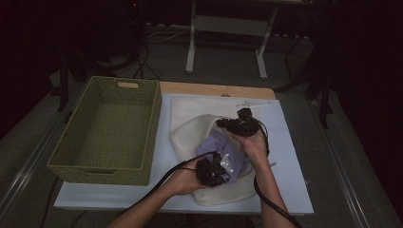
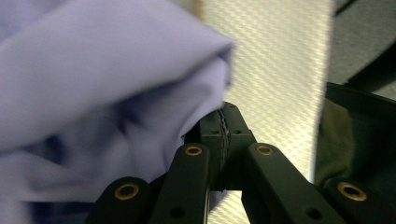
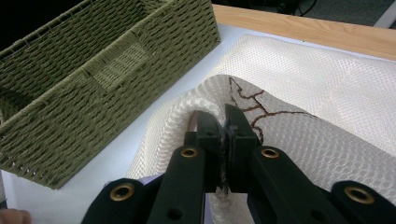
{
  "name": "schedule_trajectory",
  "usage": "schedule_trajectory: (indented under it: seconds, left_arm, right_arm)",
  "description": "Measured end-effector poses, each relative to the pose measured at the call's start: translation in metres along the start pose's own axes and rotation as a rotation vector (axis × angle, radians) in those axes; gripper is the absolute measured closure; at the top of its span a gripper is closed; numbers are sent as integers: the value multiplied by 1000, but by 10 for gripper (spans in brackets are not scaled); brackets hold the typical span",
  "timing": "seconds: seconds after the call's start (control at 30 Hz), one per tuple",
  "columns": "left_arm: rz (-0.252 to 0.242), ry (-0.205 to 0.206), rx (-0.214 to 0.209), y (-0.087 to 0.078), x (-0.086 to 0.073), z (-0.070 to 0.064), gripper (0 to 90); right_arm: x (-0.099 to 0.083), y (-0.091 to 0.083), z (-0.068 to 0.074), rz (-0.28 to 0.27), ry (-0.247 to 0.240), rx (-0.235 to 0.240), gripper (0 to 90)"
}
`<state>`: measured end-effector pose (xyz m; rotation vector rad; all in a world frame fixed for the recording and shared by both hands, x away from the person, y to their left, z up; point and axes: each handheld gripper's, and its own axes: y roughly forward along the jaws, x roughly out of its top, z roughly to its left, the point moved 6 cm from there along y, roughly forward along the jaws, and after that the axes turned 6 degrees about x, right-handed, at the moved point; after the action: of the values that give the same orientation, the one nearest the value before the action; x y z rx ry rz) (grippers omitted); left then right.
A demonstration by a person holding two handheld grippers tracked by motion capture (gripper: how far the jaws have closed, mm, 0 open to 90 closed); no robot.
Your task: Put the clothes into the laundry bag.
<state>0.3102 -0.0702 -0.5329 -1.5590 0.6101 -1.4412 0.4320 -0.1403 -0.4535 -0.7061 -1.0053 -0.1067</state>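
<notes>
Right gripper (image 3: 226,122): fingers clamped on the rim of the cream mesh bag (image 3: 327,98), holding its mouth up. Left gripper (image 2: 225,122): fingers pinched on the lilac garment (image 2: 93,84), which lies at the bag's opening on the tabletop (image 1: 294,156). Best practice: keep the rim raised and feed the cloth deep inside. Green wicker basket (image 1: 109,130) stands left.

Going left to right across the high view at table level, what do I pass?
Green woven basket → bare strip of the white table top → left gripper clamped on the lilac cloth → right gripper pinching the cream mesh bag → white table top again.
</notes>
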Motion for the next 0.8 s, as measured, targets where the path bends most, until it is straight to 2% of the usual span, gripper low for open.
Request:
schedule_trajectory:
  seconds: [0.07,0.23,0.3,0.37,0.53,0.6,0.7,0.77,0.8]
  left_arm:
    - [20,-13,31,5,1,7,900]
    - [54,-77,89,18,0,24,900]
    - [62,-77,100,19,0,27,900]
    - [68,-91,119,21,-1,33,900]
    - [61,-164,168,22,-1,48,900]
    - [47,-189,157,22,-1,49,900]
    - [18,-171,117,14,1,44,899]
    - [-13,-171,94,3,2,39,881]
    - [-23,-162,74,-8,1,38,873]
  right_arm:
    - [0,0,0,0,-1,-1,867]
    - [0,1,1,0,1,-2,867]
    - [0,0,1,0,-1,-2,867]
    - [0,0,1,0,-1,-2,867]
    - [0,0,0,-3,0,-3,867]
    - [-1,0,0,-3,3,-2,866]
    - [-1,0,0,-1,3,-2,867]
    - [-2,-1,-2,-2,6,-2,867]
    - [-2,-1,-2,-1,7,-3,867]
